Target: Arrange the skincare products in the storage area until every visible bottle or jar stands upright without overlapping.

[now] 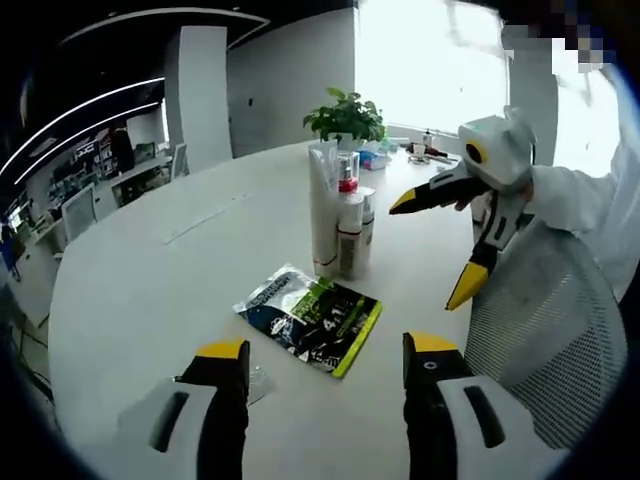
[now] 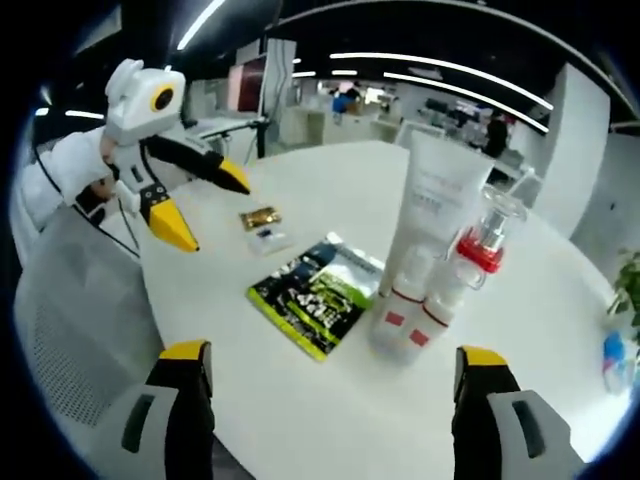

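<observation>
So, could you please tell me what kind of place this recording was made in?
Most likely an open-plan office. The skincare bottles stand on a large round white table, with rows of desks with monitors behind, long ceiling light strips overhead, and a green potted plant near a bright window.

we hold 2 white grippers: left gripper (image 1: 327, 365) and right gripper (image 2: 330, 375) have black jaws, yellow tips; our sleeve (image 1: 590, 205) is white.

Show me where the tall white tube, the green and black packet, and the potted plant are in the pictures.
Tall white tube (image 2: 430, 215), right gripper view, on the middle of its body.
Green and black packet (image 1: 312, 317), left gripper view, on the middle of its printed face.
Potted plant (image 1: 346, 118), left gripper view, on its leaves.
</observation>
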Demonstrator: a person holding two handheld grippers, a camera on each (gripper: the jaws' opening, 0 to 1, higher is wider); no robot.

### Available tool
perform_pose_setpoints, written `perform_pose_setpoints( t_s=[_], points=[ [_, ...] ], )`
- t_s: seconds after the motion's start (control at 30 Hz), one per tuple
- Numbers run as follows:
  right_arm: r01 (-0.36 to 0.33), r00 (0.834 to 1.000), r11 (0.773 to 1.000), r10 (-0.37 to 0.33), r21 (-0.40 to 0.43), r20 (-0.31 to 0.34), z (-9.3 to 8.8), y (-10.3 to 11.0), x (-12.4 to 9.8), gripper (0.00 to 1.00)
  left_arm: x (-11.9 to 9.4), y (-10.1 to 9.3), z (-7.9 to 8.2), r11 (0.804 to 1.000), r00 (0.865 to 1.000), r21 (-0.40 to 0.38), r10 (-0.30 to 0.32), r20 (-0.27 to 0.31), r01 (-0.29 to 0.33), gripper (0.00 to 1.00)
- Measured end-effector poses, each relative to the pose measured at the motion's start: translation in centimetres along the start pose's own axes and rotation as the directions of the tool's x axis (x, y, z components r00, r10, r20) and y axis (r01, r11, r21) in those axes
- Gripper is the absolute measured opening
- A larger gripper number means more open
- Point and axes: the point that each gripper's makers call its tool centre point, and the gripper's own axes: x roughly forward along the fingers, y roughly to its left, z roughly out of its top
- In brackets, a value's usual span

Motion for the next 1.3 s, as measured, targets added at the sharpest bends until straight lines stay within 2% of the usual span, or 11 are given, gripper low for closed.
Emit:
perform_pose_setpoints(
  t_s=[0.1, 0.27, 0.37, 0.43, 0.67, 0.87, 1.0, 1.3],
  points=[
    [0.012, 1.0, 1.0, -0.012, -0.005, 0.002, 0.1, -0.1, -0.1, 0.99, -0.5, 0.1, -0.2, 1.0, 1.0, -0.008, 0.014, 0.002, -0.014, 0.69],
    [0.02, 1.0, 1.0, -0.02, -0.003, 0.021, 0.5, -0.1, -0.6, 0.99, -1.0, -0.1, -0.5, 1.0, 1.0, -0.026, 0.014, -0.002, -0.014, 0.7],
    [0.031, 0.999, 1.0, -0.031, -0.004, 0.03, 0.8, -0.4, -1.0, 0.99, -1.4, 0.1, -0.7, 0.999, 0.999, -0.026, 0.035, -0.009, -0.035, 0.71],
    [0.041, 0.999, 0.999, -0.041, 0.001, 0.035, 0.7, -0.5, -1.3, 0.99, -1.7, 0.3, -0.7, 0.999, 0.999, -0.035, 0.037, 0.003, -0.037, 0.72],
    [0.051, 0.998, 0.999, -0.052, 0.013, 0.039, 0.3, -0.4, -1.7, 0.99, -2.4, 0.4, -1.2, 0.995, 0.998, -0.079, 0.056, -0.005, -0.056, 0.79],
    [0.074, 0.997, 0.997, -0.074, -0.02, 0.018, -0.4, -0.5, -1.4, 0.99, -2.8, 0.8, -1.6, 0.994, 0.996, -0.069, 0.086, -0.011, -0.086, 0.84],
    [0.031, 0.999, 0.999, -0.032, 0.024, 0.034, -0.4, 0.3, -1.4, 1.0, -3.1, 0.7, -1.8, 0.991, 0.996, -0.095, 0.093, -0.005, -0.093, 0.86],
    [0.018, 0.998, 0.999, -0.02, 0.029, 0.059, 0.1, 0.4, -1.5, 1.0, -3.9, 1.6, -2.5, 0.983, 0.99, -0.119, 0.141, -0.001, -0.14, 0.95]
  ],
)
